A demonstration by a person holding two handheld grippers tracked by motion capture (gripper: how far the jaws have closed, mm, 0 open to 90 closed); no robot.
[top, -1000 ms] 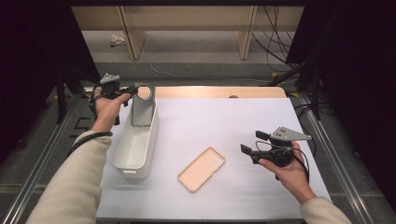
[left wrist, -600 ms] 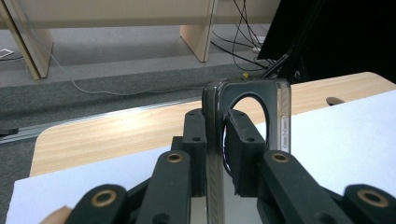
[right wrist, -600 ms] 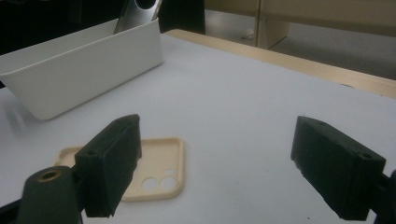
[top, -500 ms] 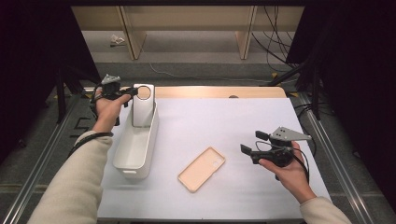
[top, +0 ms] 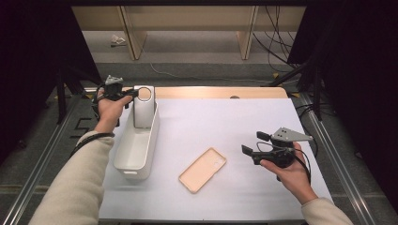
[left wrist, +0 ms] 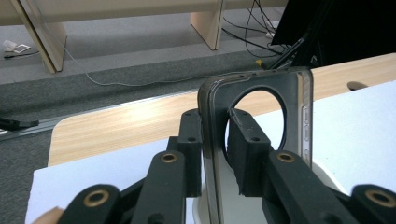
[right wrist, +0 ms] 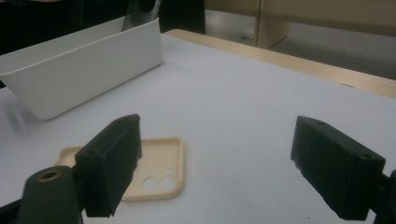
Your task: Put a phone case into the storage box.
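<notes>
A smoky clear phone case (top: 143, 107) stands upright at the far end of a white bin (top: 135, 152). My left gripper (top: 132, 93) reaches it from the left, and in the left gripper view the case (left wrist: 299, 112) sits between the jaws of the left gripper (left wrist: 215, 128). These jaws have just been opening, and a thin gap shows beside the right pad. A beige phone case (top: 202, 169) lies hollow side up on the white mat. At the right of the mat, my right gripper (top: 253, 143) is held open with nothing between its fingers. It points at the beige case (right wrist: 159, 175).
The white mat (top: 225, 122) covers a wooden table (top: 211, 92) whose far edge shows bare. The bin (right wrist: 84, 70) lies lengthwise along the mat's left side. Metal rails run along both sides of the table, and cables lie on the floor beyond.
None of the hands, cases or the bin has visibly moved across the high view frames.
</notes>
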